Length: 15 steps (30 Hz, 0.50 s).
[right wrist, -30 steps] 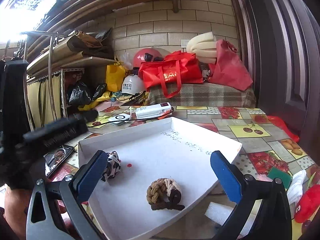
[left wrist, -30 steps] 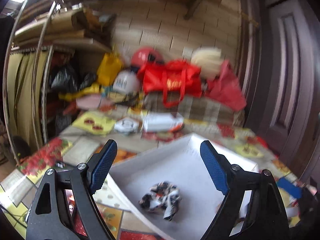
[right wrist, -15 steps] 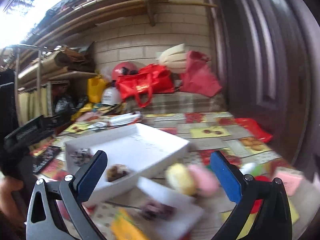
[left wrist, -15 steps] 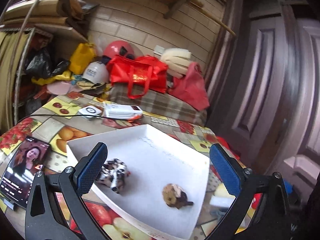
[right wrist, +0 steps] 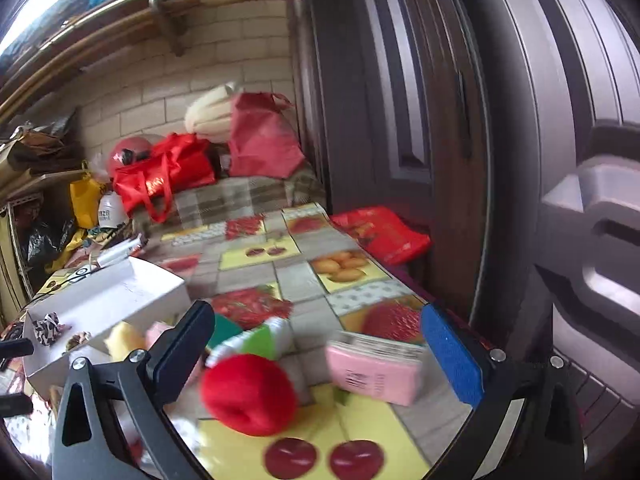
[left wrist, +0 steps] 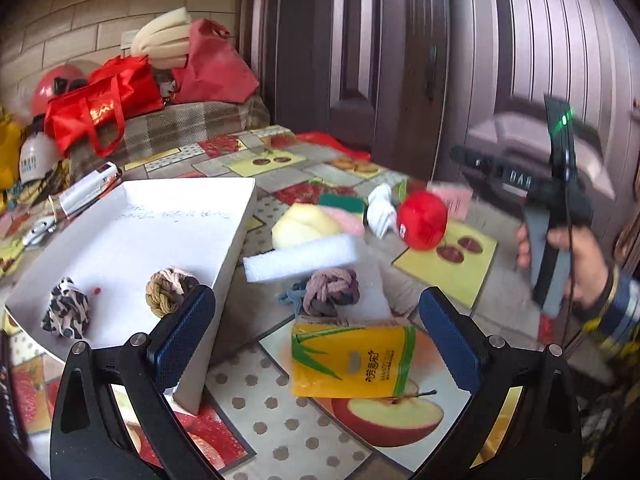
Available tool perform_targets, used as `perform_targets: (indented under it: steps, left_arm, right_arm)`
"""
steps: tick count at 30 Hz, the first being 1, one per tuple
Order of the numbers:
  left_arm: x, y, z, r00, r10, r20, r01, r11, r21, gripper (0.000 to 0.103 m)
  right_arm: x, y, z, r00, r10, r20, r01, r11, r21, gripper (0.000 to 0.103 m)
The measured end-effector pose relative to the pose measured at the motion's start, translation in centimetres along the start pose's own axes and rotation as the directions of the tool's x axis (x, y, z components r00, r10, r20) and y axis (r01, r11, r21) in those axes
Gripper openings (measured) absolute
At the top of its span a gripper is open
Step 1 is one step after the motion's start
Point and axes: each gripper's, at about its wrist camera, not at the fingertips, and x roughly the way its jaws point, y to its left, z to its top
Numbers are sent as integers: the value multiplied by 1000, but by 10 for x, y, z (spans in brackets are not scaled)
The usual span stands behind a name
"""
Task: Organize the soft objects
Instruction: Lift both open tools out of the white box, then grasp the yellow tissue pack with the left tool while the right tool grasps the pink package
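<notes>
A white tray (left wrist: pixel 132 216) holds a leopard-print scrunchie (left wrist: pixel 65 313) and a tan braided knot (left wrist: pixel 170 290). To its right on the fruit-print cloth lie a mauve braided knot (left wrist: pixel 330 290), a white foam block (left wrist: pixel 304 258), a yellow and pink sponge (left wrist: pixel 308 224), a red plush ball (left wrist: pixel 422 220) and a yellow tissue pack (left wrist: pixel 352 360). My left gripper (left wrist: pixel 316 340) hangs open over the tissue pack, nothing between its fingers. My right gripper (right wrist: pixel 316 354) is open above the red plush ball (right wrist: pixel 248 394) and a pink packet (right wrist: pixel 374 370). In the left wrist view a hand holds it at the right.
Red bags (left wrist: pixel 100 108), a helmet and a white hard hat pile up at the table's far end. A dark door (right wrist: pixel 420 120) runs along the right side of the table. A green scouring pad (left wrist: pixel 342 202) and a white glove (left wrist: pixel 380 206) lie by the red ball.
Both views swung right, from the tray toward the loose soft things by the door. The left jaws widened. The red ball and pink packet now sit between the right fingers' view.
</notes>
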Motion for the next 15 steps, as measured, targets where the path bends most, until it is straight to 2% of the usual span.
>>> perform_targets:
  steps: [3, 7, 15]
  left_arm:
    - [5, -7, 0, 1000, 17, -16, -17, 1000, 14, 103]
    - [8, 6, -4, 998, -19, -56, 15, 998, -60, 103]
    - [19, -13, -6, 992, -17, -126, 21, 999, 30, 103]
  right_arm:
    - [16, -18, -2, 993, 46, -108, -45, 999, 14, 103]
    - [47, -35, -5, 964, 65, -257, -54, 997, 50, 103]
    - [71, -42, -8, 931, 55, -361, -40, 998, 51, 103]
